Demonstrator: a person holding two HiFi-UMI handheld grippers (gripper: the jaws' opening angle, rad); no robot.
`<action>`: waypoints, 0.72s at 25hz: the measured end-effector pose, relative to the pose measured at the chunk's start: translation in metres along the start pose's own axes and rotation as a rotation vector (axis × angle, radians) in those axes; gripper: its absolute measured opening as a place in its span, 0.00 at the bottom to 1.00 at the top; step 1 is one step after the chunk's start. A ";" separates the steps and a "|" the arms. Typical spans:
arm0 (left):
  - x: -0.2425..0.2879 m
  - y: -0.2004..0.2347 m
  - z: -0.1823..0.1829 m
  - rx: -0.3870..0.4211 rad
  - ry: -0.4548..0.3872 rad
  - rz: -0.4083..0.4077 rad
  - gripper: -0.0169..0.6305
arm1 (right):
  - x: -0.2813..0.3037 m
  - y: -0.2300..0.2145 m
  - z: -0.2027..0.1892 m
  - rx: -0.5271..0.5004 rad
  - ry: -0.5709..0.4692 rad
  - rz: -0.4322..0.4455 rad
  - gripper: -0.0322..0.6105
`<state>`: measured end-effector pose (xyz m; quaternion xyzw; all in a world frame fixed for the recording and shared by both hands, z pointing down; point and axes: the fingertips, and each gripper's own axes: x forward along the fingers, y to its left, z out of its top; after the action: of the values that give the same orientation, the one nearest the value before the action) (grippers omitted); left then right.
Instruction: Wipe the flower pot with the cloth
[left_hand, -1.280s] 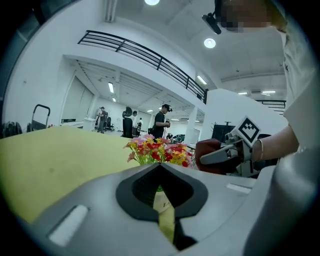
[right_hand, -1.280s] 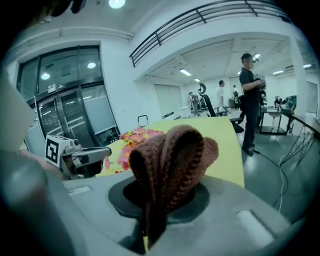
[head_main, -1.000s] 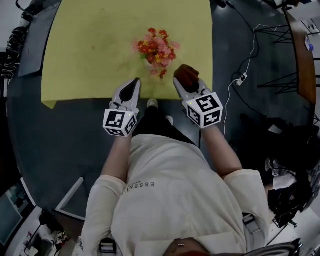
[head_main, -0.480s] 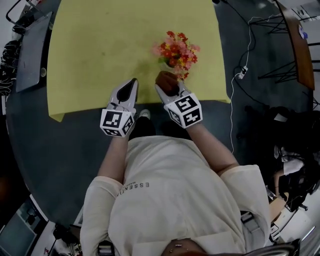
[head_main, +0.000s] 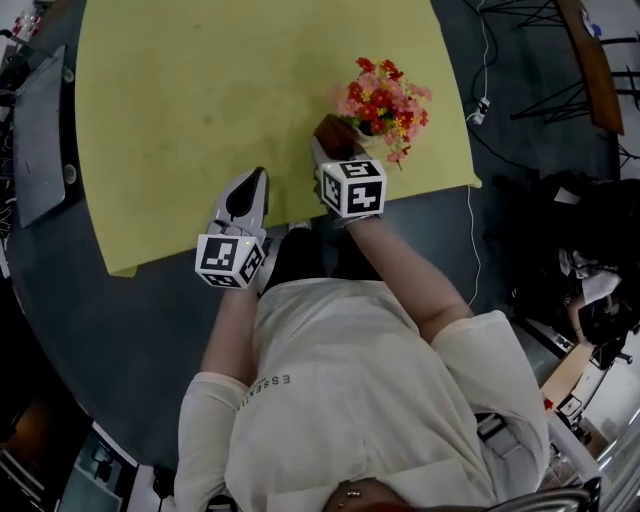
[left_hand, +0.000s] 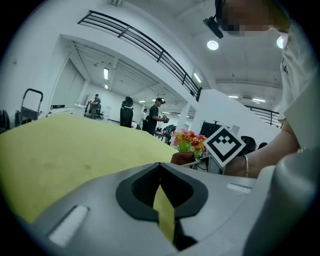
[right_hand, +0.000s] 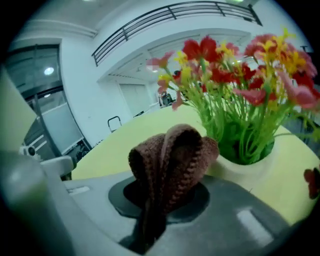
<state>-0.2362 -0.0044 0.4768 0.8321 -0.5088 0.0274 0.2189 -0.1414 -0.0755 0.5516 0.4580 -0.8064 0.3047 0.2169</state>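
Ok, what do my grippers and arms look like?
The left gripper and right gripper are light grey tapering shells lined black, each with a white cube of black square markers. Short off-white T-shirt sleeves; a thin bracelet on the right wrist.

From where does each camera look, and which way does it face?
Head view: on the head, steeply down at the table; torso, arms, left claw, right claw.
Left gripper view: on that shut claw, across the table; right forearm shows.
Right gripper view: on that claw, toward the pot; it grips the cloth.
All share the flowers.
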 end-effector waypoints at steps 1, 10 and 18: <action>0.001 0.003 -0.002 -0.011 0.004 -0.005 0.05 | 0.006 -0.005 0.000 0.037 0.000 -0.019 0.12; 0.011 0.002 -0.009 -0.021 0.027 -0.082 0.05 | 0.003 -0.031 -0.008 0.168 -0.009 -0.107 0.12; 0.022 -0.010 -0.005 -0.007 0.026 -0.121 0.05 | -0.030 -0.056 -0.030 0.222 0.016 -0.142 0.12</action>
<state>-0.2158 -0.0166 0.4839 0.8602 -0.4548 0.0231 0.2296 -0.0760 -0.0586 0.5706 0.5325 -0.7316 0.3795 0.1925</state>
